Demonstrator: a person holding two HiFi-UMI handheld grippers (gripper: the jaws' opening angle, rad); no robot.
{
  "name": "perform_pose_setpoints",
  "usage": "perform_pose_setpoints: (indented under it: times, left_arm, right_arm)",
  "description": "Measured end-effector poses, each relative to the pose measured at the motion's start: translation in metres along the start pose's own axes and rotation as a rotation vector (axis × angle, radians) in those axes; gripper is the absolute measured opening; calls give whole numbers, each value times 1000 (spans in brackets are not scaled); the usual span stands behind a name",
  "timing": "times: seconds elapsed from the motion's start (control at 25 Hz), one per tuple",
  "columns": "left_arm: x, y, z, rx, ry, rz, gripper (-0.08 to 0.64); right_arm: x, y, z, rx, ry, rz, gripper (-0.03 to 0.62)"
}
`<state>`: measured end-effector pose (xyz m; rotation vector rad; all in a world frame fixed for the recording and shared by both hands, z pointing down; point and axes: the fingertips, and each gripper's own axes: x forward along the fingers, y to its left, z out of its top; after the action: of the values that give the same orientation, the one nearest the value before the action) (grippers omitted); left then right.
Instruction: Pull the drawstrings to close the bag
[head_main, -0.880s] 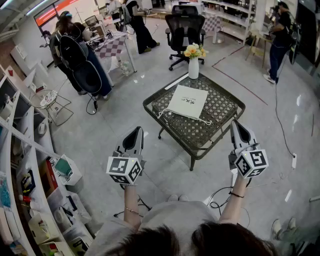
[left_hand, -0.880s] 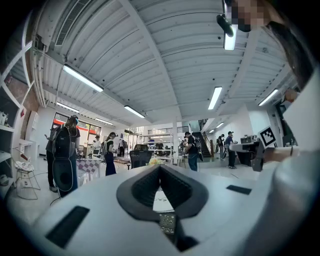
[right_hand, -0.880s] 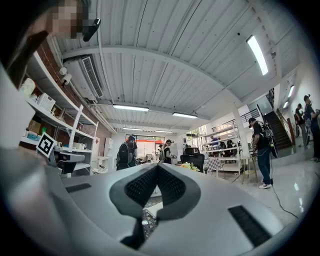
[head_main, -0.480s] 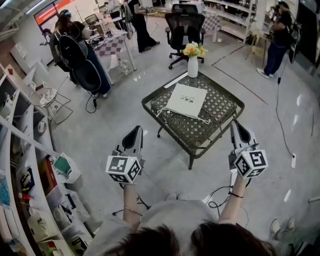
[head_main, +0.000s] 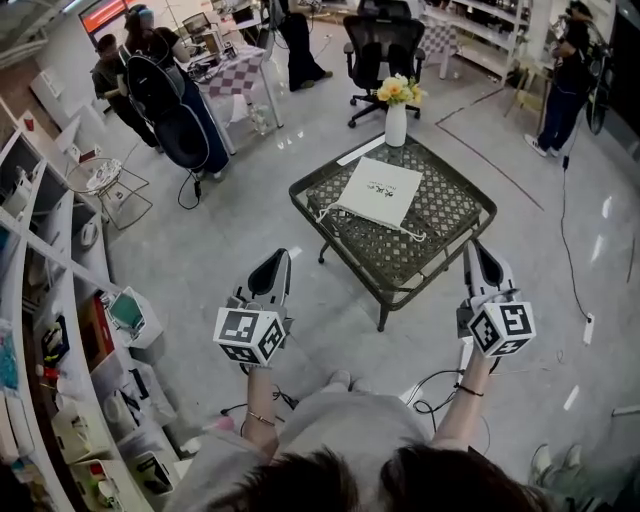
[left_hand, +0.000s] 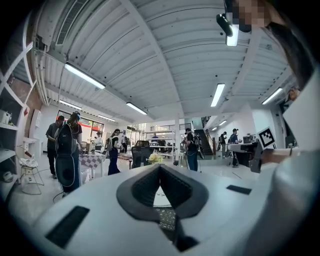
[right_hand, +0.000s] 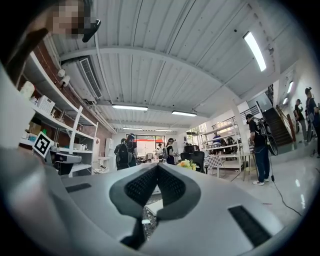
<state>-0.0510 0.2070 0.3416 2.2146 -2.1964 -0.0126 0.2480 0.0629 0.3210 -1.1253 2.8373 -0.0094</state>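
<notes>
A white drawstring bag (head_main: 380, 192) lies flat on a dark lattice table (head_main: 440, 262), its cords (head_main: 335, 217) trailing off its near edge. My left gripper (head_main: 279, 257) is held level over the floor, short of the table's near left corner, jaws shut and empty. My right gripper (head_main: 472, 246) hovers by the table's near right edge, also shut and empty. In the left gripper view the shut jaws (left_hand: 160, 166) point at the bag (left_hand: 160, 197). The right gripper view shows its shut jaws (right_hand: 157, 165) and the table (right_hand: 148, 223) beyond.
A white vase with yellow flowers (head_main: 396, 122) stands on the table's far corner. A black office chair (head_main: 378, 45) is behind it. White shelving (head_main: 45, 300) lines the left side. Several people stand at the back. A cable (head_main: 438, 385) lies on the floor near my feet.
Both grippers keep the same pose, shut. The head view has shifted a little, so the table sits slightly to the right. People at the back have moved.
</notes>
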Motion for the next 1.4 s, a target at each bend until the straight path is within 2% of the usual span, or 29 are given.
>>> perform_pose_setpoints:
  times: [0.48, 1.0, 1.4]
  left_arm:
    - [20, 34, -19, -15, 52, 0, 25]
    - [101, 108, -27, -30, 68, -82, 25]
    - [157, 132, -38, -41, 82, -188, 25]
  right_arm:
    - [41, 8, -22, 54, 24, 40, 21]
    - [124, 5, -38, 62, 28, -50, 21]
    - [158, 3, -55, 54, 40, -131, 21]
